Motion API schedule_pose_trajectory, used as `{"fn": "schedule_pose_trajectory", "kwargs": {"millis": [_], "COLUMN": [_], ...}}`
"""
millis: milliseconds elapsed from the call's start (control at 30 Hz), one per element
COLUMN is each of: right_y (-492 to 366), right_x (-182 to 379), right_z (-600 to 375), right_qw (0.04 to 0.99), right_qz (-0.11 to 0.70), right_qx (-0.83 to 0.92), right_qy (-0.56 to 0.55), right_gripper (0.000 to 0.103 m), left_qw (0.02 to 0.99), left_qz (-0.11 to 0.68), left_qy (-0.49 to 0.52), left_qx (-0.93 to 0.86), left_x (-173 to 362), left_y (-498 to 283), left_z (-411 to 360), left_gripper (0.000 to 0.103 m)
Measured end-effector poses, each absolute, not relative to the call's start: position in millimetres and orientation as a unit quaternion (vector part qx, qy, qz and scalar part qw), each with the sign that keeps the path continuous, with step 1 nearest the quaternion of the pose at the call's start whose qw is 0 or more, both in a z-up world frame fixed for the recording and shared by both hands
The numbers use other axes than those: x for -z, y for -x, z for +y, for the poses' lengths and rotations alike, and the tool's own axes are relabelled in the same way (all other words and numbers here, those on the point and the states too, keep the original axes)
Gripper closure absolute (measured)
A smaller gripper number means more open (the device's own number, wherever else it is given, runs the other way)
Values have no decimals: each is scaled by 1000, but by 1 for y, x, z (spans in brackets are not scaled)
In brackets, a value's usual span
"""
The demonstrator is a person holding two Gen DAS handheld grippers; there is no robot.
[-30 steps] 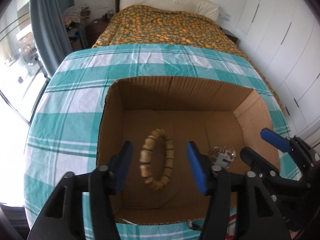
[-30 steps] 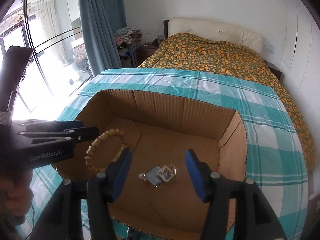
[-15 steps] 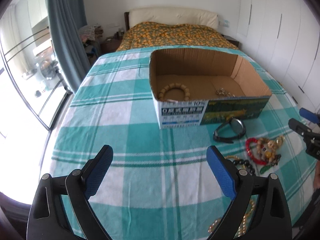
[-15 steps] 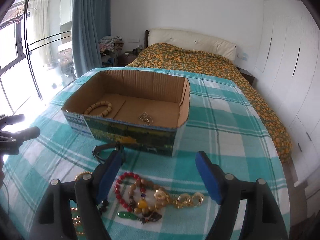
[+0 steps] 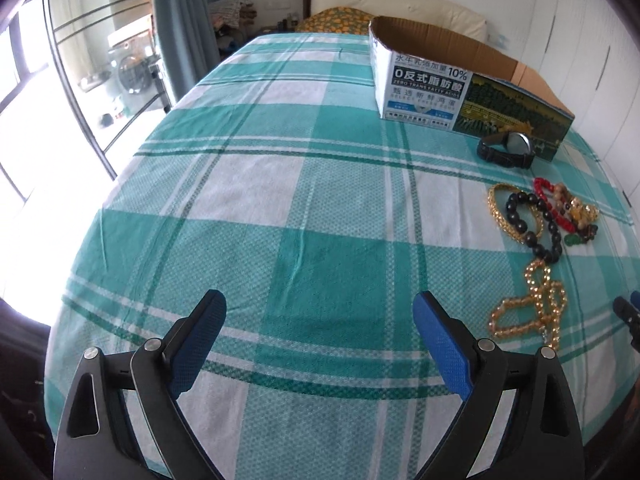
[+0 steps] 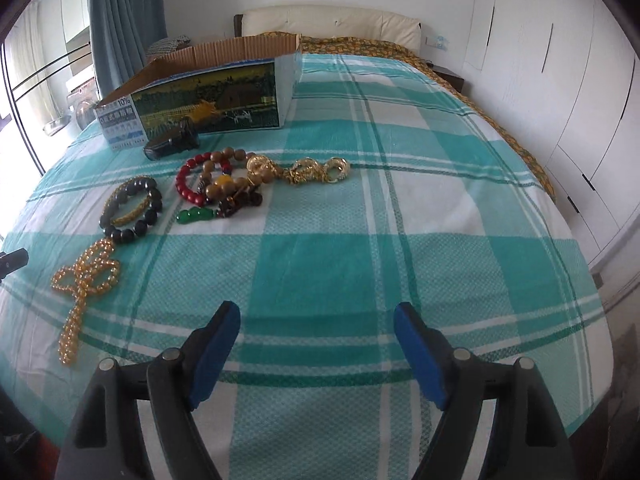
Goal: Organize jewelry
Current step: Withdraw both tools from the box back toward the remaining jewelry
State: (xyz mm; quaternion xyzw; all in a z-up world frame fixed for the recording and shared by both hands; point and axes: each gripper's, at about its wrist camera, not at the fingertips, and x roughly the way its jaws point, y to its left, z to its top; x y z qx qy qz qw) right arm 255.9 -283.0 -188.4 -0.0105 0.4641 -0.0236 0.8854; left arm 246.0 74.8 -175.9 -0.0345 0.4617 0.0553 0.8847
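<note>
A printed cardboard box stands open at the far side of the checked tablecloth. In front of it lie a black watch, a black bead bracelet, a red bead bracelet, a gold chain and an amber bead necklace. My left gripper is open and empty, low over the near cloth, left of the jewelry. My right gripper is open and empty, near the front edge, nearer than the pile.
The teal and white checked cloth covers the table. A bed with an orange patterned cover lies beyond. Windows and a blue curtain are on the left, white wardrobes on the right.
Both grippers have pulled back out of the box and down toward the near edge of the table. The wooden bead bracelet and small metal piece stay behind in the box, now hidden.
</note>
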Motion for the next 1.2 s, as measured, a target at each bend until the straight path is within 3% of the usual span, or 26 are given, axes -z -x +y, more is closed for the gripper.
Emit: {"fn": "schedule_pose_trajectory", "kwargs": {"millis": [333, 1200], "right_y": [-253, -250], "right_x": [194, 196], "right_z": [-287, -285], "right_qw": [886, 890], "right_qz": [464, 454], "right_qx": [15, 26], "right_qy": [11, 8], "right_gripper": [19, 15], "left_qw": [884, 889], "left_qz": [465, 454], "left_qy": [20, 28], "left_qx": [-47, -51], "left_x": [193, 194], "left_y": [-241, -239], "left_z": [64, 65], "left_gripper": [0, 0]}}
